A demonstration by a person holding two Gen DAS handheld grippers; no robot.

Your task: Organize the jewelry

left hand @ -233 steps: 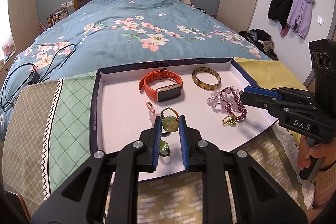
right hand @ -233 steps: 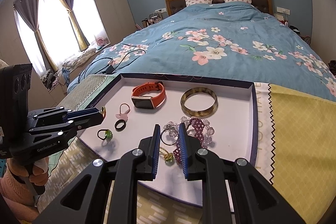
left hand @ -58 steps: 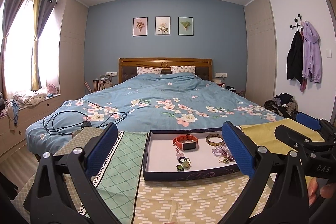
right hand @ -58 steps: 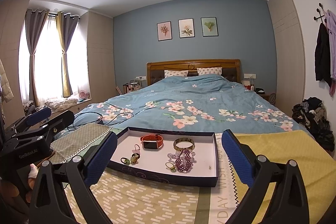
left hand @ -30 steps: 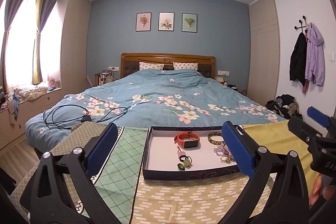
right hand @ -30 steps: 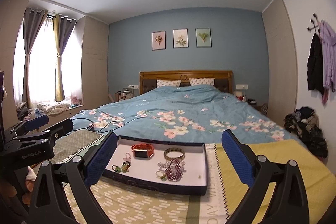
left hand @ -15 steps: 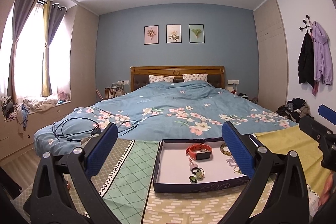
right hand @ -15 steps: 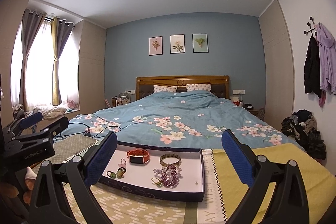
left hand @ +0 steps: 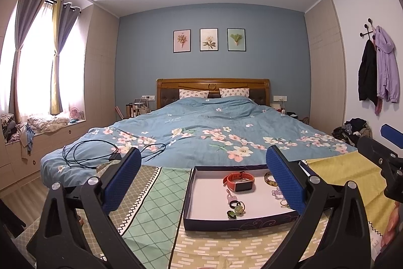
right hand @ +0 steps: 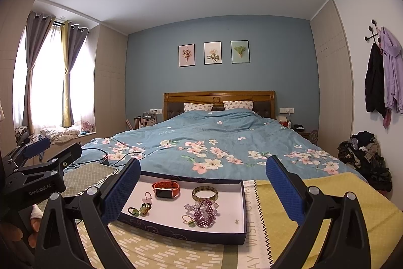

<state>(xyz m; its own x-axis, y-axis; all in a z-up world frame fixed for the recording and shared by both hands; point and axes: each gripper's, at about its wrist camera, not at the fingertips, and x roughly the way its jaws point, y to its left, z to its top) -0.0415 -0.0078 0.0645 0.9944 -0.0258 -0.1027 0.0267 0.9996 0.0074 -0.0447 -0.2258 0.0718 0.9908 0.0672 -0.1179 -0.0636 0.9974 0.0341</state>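
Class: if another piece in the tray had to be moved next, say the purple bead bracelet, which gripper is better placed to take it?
Probably the right gripper: open, and the purple bead bracelet lies on its side of the tray. The left gripper faces the rings.

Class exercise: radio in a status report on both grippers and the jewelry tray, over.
Left hand-held gripper open, empty. Right hand-held gripper open, empty, short of the tray. Orange watch, bangle, bead bracelet and rings inside. Nothing blocking.
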